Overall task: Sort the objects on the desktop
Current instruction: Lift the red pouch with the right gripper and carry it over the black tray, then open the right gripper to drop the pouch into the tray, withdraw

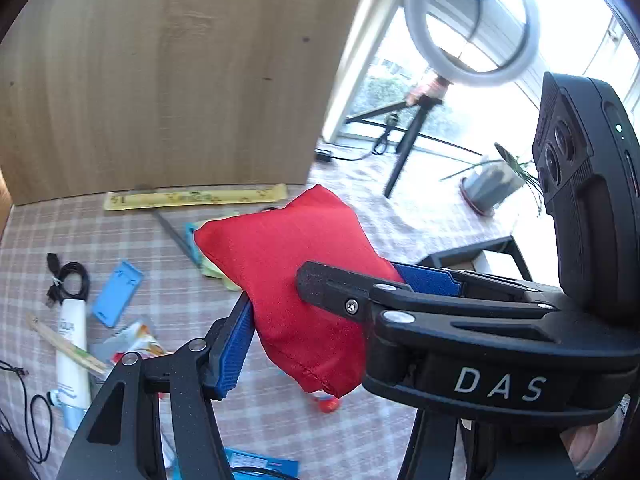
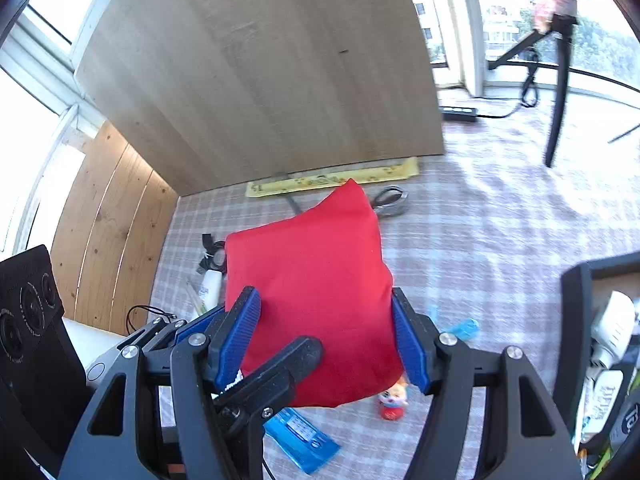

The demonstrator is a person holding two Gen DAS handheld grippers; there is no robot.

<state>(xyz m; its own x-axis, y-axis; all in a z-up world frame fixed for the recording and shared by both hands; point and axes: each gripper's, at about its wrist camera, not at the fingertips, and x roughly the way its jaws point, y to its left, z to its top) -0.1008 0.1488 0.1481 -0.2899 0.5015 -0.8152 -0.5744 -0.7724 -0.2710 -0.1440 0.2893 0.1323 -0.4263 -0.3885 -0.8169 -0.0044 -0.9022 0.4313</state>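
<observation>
A red fabric pouch (image 1: 288, 276) hangs above the checked tablecloth, held by both grippers at once. My left gripper (image 1: 340, 312) is shut on its lower part, blue pads pressed on both sides. My right gripper (image 2: 324, 336) is shut on the same red pouch (image 2: 308, 280), gripping it from either side. The right gripper's body with the DAS label (image 1: 500, 384) fills the lower right of the left wrist view. The left gripper's fingers (image 2: 280, 376) cross in front of the pouch in the right wrist view.
On the cloth lie a yellow ruler-like strip (image 1: 192, 198), a blue phone case (image 1: 118, 292), a white tube (image 1: 72, 356), a black cable (image 1: 68, 280), scissors (image 2: 390, 200), a small red toy (image 2: 394, 402) and a blue packet (image 2: 302, 440). A wooden board (image 2: 260, 80) stands behind. A dark bin (image 2: 600, 344) with items is at right.
</observation>
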